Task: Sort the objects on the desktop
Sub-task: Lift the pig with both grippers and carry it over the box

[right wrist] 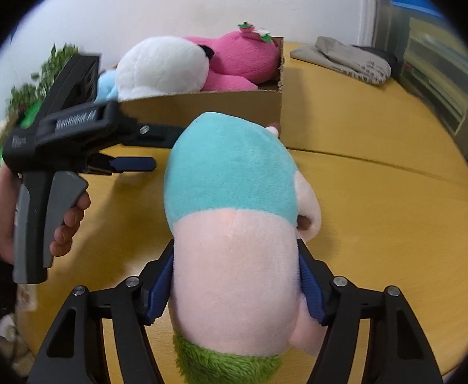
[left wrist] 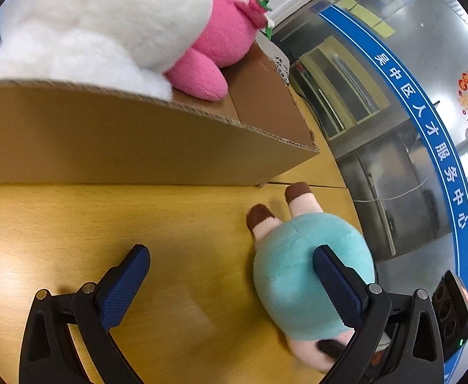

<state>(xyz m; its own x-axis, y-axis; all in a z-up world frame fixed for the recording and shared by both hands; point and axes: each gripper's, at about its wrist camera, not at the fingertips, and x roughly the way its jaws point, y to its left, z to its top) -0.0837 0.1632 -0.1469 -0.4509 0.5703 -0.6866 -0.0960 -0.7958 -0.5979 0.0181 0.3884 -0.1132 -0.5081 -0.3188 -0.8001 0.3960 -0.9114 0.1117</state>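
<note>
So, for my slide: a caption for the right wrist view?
Right gripper clamps doll before cardboard box of plush toys.

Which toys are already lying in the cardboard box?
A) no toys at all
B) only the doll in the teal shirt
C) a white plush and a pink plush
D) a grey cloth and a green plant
C: the white plush and the pink plush lie together in the cardboard box, while the teal-shirted doll is on the table outside it.

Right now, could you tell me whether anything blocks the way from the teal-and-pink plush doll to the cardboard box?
Nothing stands on the wooden table between the teal-and-pink plush doll and the cardboard box. The box's near wall must be cleared, and white and pink plush toys already fill it.
</note>
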